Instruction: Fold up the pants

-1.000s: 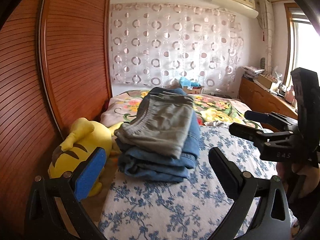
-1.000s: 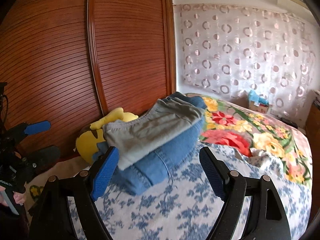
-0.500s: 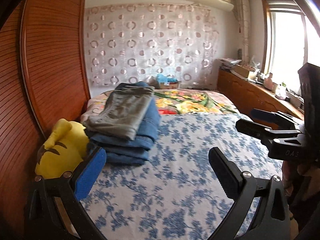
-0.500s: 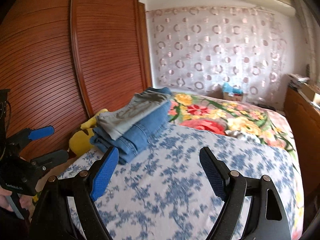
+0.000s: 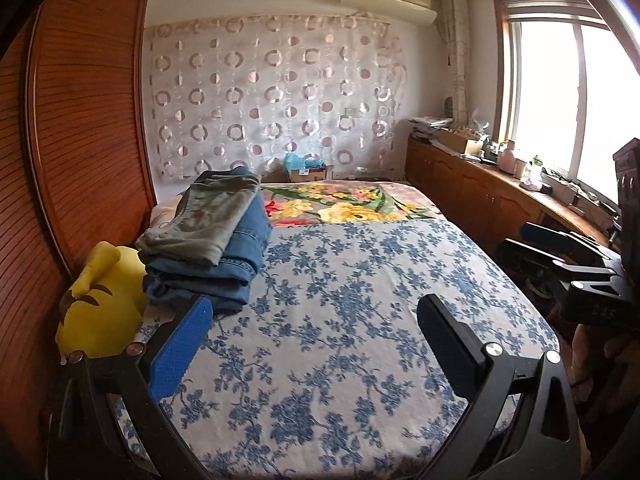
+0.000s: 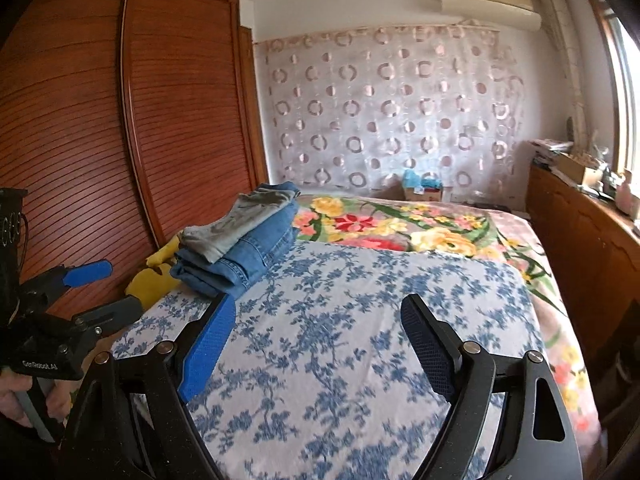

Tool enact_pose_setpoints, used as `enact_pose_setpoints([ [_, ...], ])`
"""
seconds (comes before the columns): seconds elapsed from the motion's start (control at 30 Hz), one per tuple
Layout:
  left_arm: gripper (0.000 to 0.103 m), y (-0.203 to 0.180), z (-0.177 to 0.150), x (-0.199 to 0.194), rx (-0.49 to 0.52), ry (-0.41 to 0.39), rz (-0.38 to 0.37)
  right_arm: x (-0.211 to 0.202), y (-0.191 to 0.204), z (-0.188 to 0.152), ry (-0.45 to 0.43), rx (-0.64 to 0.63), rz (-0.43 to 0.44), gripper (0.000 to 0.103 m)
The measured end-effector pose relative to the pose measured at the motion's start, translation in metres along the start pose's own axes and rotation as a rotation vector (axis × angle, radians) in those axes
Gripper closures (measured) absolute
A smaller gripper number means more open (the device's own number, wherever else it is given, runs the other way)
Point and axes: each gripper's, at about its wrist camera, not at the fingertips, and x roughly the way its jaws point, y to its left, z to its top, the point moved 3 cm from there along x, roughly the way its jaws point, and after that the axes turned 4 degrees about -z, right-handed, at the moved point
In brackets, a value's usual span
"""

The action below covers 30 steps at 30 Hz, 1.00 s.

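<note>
Two grippers, left gripper [image 5: 312,344] and right gripper [image 6: 316,340], both spread wide, holding nothing, above the blue-flowered bedspread [image 5: 360,300]. Folded pants [image 5: 208,220] stacked at the bed's left edge beside a yellow plush toy [image 5: 100,312]. Folding appears complete; nothing unfolded visible.

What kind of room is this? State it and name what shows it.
A home bedroom, most likely. A bed under a blue floral cover fills the middle, a tall wooden wardrobe stands along its side, and folded pants are stacked on the bed beside a yellow plush toy.
</note>
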Motion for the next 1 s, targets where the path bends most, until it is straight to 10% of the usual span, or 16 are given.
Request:
enact_pose_setpoints([
  [1.0,0.001,-0.056,0.025,-0.04,0.031,-0.063,-0.058,-0.088,0.003,-0.012,-0.077,0.032,-0.167,0.015],
])
